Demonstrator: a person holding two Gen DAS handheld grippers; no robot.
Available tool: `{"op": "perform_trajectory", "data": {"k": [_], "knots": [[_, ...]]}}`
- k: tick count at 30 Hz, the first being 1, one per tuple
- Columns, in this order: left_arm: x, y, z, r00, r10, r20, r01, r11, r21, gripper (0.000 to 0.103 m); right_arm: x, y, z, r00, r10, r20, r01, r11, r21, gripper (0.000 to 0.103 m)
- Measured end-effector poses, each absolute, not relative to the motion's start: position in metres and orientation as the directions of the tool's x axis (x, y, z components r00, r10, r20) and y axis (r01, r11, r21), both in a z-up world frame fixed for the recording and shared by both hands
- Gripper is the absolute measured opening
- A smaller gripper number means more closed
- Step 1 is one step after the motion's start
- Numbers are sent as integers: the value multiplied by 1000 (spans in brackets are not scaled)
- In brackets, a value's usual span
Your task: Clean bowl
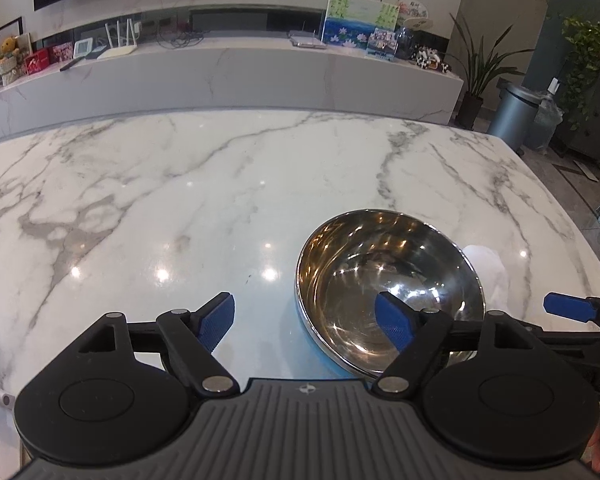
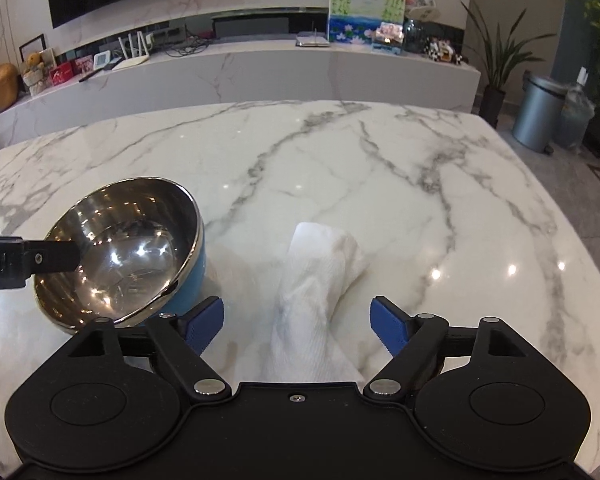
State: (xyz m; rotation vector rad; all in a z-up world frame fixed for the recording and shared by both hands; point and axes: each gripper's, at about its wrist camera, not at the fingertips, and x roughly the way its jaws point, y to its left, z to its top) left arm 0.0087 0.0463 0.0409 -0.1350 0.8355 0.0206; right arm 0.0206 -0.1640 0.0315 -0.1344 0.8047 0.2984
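Your left tool [image 1: 304, 324] wide open, 1 finger over steel bowl [image 1: 388, 292], your right tool [image 2: 298, 320] wide open astride paper towel [image 2: 320, 276], gripping nothing, marble desk [image 2: 340, 168]

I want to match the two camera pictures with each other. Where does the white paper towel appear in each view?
Left wrist view: the paper towel peeks out at lower right, behind the bowl, mostly hidden by it.
Right wrist view: the paper towel lies at lower centre on the marble table, between the open fingers, right of the bowl.
Shared landmark: the lotus painting on the far counter.
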Motion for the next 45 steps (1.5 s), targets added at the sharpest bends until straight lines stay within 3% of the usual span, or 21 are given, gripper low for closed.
{"op": "perform_trajectory", "data": {"k": [2, 8, 19, 35, 45], "knots": [[4, 47, 43, 687, -42, -725, -68, 990, -121, 89, 16, -166, 32, 661, 211, -721, -313, 950, -8, 92], [-13, 47, 45, 723, -87, -686, -65, 979, -193, 89, 0, -172, 37, 674, 225, -704, -318, 948, -1, 92], [-42, 22, 48, 765, 11, -644, -48, 998, -40, 89, -25, -174, 37, 689, 247, -681, -329, 944, 10, 92], [-39, 3, 18, 645, 4, -764, -23, 1000, -14, 89, -30, -180, 29, 691, 237, -683, -320, 947, 5, 92], [-38, 1, 12, 627, 17, -779, -24, 1000, 2, 89, -29, -183, 25, 682, 234, -693, -316, 949, 9, 92]]}}
